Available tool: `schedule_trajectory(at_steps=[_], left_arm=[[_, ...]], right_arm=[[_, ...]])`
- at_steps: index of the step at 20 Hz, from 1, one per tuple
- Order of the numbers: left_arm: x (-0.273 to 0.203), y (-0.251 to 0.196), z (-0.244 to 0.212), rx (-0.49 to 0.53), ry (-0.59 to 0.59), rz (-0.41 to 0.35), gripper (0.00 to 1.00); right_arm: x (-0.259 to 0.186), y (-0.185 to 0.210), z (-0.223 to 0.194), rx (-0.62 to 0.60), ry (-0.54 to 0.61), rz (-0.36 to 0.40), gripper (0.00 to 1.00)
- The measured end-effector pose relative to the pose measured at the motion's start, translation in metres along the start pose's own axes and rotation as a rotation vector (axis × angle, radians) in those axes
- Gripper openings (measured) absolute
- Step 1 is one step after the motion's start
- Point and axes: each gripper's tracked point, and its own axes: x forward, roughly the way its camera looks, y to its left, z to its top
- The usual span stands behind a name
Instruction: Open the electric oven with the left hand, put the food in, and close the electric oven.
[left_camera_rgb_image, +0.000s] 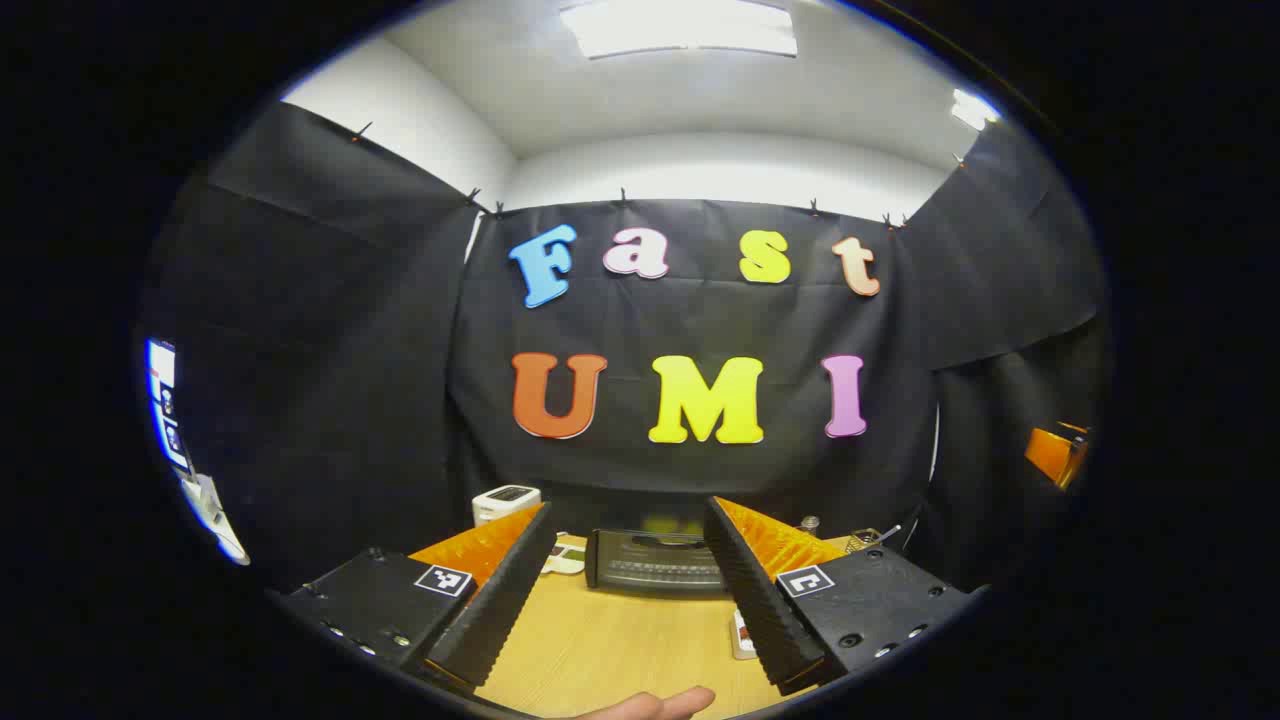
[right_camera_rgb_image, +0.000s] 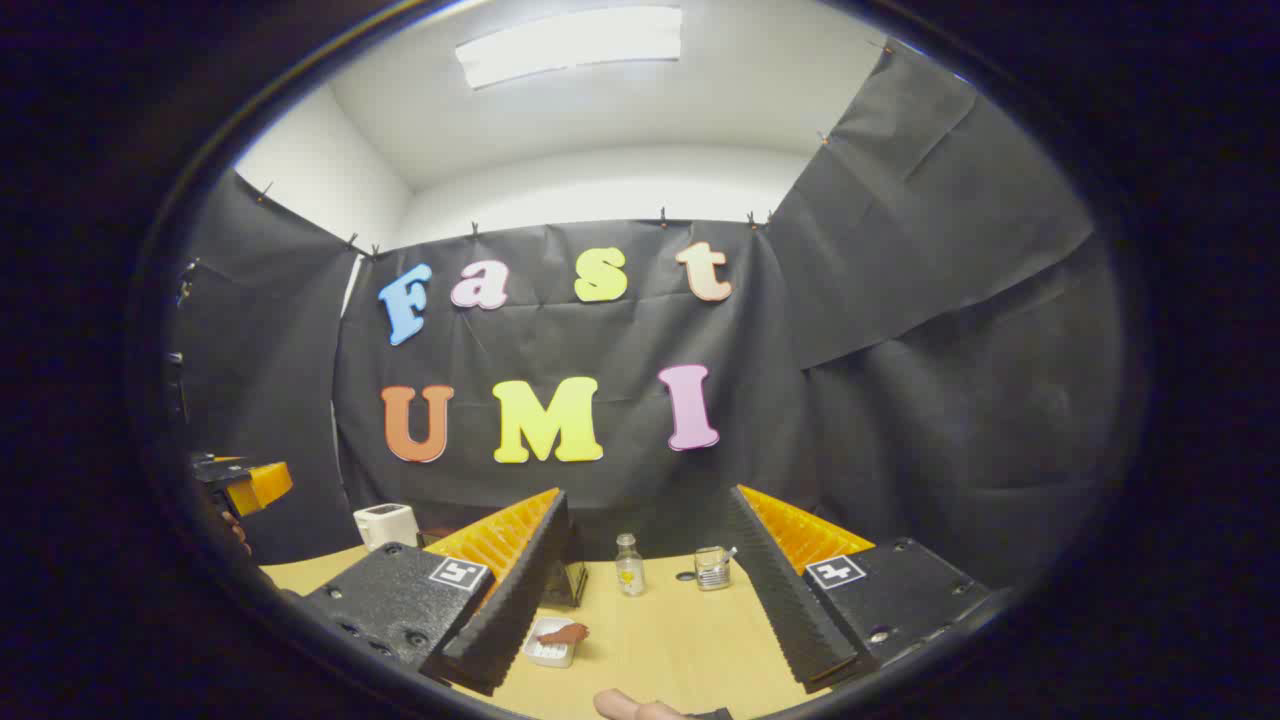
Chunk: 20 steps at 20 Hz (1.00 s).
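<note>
In the left gripper view, the black electric oven (left_camera_rgb_image: 655, 560) stands on the wooden table (left_camera_rgb_image: 620, 640), its door closed, straight ahead between the spread fingers of my left gripper (left_camera_rgb_image: 628, 510), which is open and holds nothing. A white tray's edge (left_camera_rgb_image: 742, 635) peeks out beside the right finger. In the right gripper view, that small white tray with a brown piece of food (right_camera_rgb_image: 556, 640) lies on the table (right_camera_rgb_image: 680, 630) beside the left finger. My right gripper (right_camera_rgb_image: 648, 495) is open and empty. A corner of the oven (right_camera_rgb_image: 576, 582) shows behind its left finger.
A white appliance (left_camera_rgb_image: 505, 503) stands at the back left of the table, also visible in the right gripper view (right_camera_rgb_image: 385, 523). A small clear bottle (right_camera_rgb_image: 628, 565) and a little jar (right_camera_rgb_image: 712, 568) stand near the back wall. A fingertip (left_camera_rgb_image: 650, 705) shows at the bottom edge.
</note>
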Motion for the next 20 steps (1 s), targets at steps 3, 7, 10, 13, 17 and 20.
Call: schedule_trajectory(at_steps=[3,7,10,13,17,20], left_arm=[[-0.006,0.020,-0.001,0.011,0.010,0.016,0.95],[-0.005,0.029,0.000,0.045,-0.011,0.016,0.95],[-0.002,0.021,-0.001,0.057,-0.007,-0.018,0.95],[0.003,0.011,0.001,0.076,-0.010,-0.057,0.95],[0.019,-0.002,-0.002,0.079,-0.001,-0.090,0.95],[0.040,-0.005,-0.008,0.090,0.006,-0.089,0.95]], right_arm=[[-0.007,0.000,0.009,-0.023,-0.012,-0.008,0.96],[-0.012,0.000,0.015,-0.058,-0.026,-0.026,1.00],[-0.011,0.003,0.015,-0.051,-0.021,-0.013,0.96],[-0.007,0.003,0.020,-0.059,-0.033,-0.018,1.00],[0.007,0.013,0.020,-0.077,-0.038,0.011,1.00],[0.023,0.016,0.014,-0.079,-0.032,0.024,1.00]])
